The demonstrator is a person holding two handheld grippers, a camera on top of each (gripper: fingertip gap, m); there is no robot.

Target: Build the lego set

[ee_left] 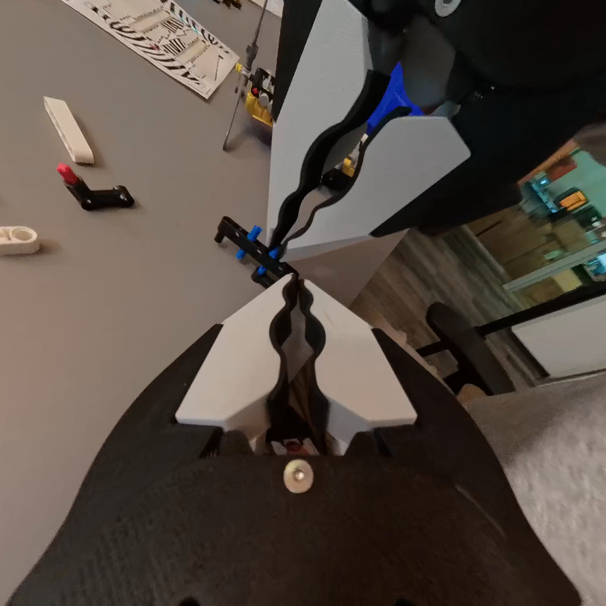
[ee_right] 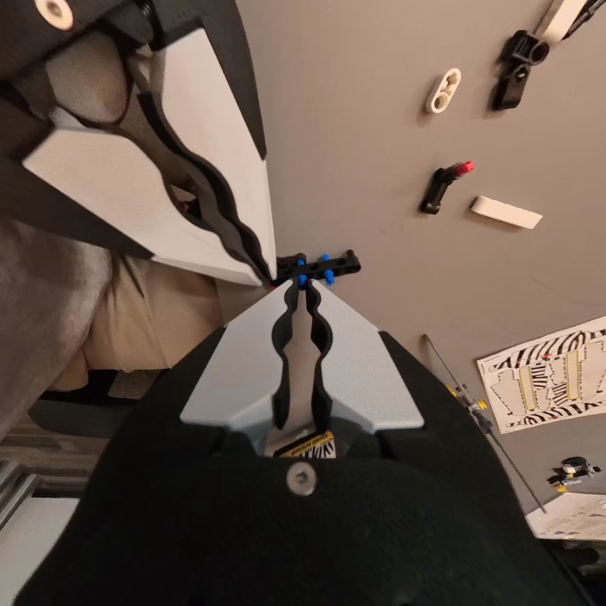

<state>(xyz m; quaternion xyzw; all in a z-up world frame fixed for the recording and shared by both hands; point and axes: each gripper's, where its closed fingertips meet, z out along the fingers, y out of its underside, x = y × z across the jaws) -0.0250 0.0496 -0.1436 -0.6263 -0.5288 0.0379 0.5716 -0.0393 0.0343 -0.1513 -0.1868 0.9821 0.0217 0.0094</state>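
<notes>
Two tools meet tip to tip at a black beam fitted with blue pins, held above the grey tabletop. Left tool: jaws closed to a narrow slit on one end of the beam. Right tool: jaws narrowed around a blue pin that projects from the beam's side; in the left wrist view this tool reaches in from above. Loose parts on the tabletop, well apart from the beam: a white block, a black angled piece with a red peg at its end, a white two-hole link and a black connector. A zebra-striped sticker sheet lies near the tabletop's edge, beside a thin metal rod.
</notes>
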